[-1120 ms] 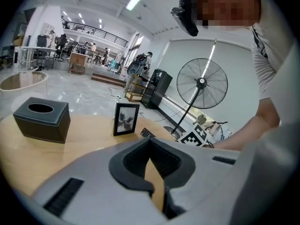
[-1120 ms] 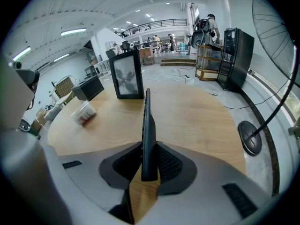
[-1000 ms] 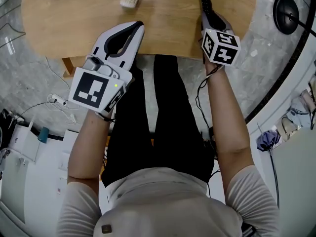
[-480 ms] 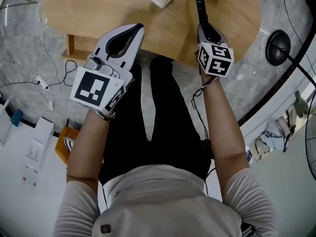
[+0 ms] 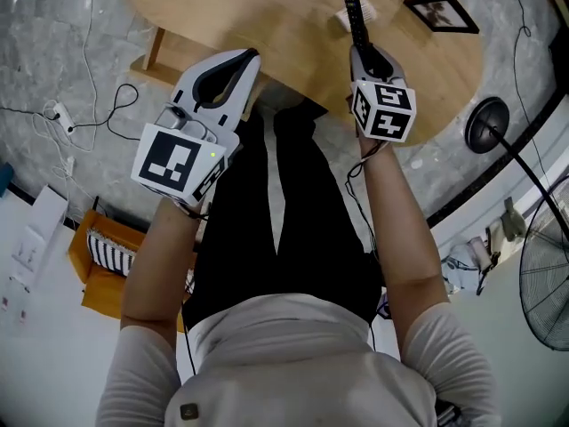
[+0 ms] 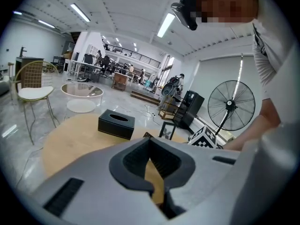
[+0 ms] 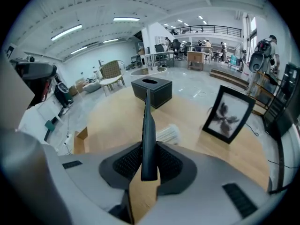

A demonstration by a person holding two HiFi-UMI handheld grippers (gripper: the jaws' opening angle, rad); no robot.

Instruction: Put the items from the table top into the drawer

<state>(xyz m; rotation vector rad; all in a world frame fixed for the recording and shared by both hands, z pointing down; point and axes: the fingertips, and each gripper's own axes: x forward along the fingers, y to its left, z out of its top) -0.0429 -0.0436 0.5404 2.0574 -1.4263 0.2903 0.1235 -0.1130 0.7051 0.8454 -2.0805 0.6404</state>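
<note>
Your right gripper [image 5: 366,53] [image 7: 149,156] is clamped on a black remote control [image 5: 353,12] [image 7: 147,125]: both ribbed pads press on its flat sides near one end. The rest of the slim body sticks out past the jaw tips, edge-on in the right gripper view. The jaws stand only as far apart as the remote is thick. In the head view the remote lies over the round wooden table [image 5: 267,25], just in from its near edge at the right; whether it touches the wood cannot be told. Its free end points towards the black tissue box [image 7: 152,92] [image 6: 116,124], which sits at the far edge. Your left gripper [image 5: 252,56] [image 6: 150,149] has its jaws together, the tips meeting with nothing between them; only a sliver of table wood shows through the gap behind the tips. It hangs at the table's near edge on the left, well apart from the right one, touching nothing. Still on the table top, a white pack of cotton swabs [image 7: 168,134] [image 5: 366,12] lies just beside the remote's line. A black picture frame [image 7: 229,114] [image 5: 441,12] [image 6: 167,130] stands tilted near the right edge. A pedestal fan [image 6: 231,102] [image 5: 547,292] stands on the floor off to the right of the table.
</note>
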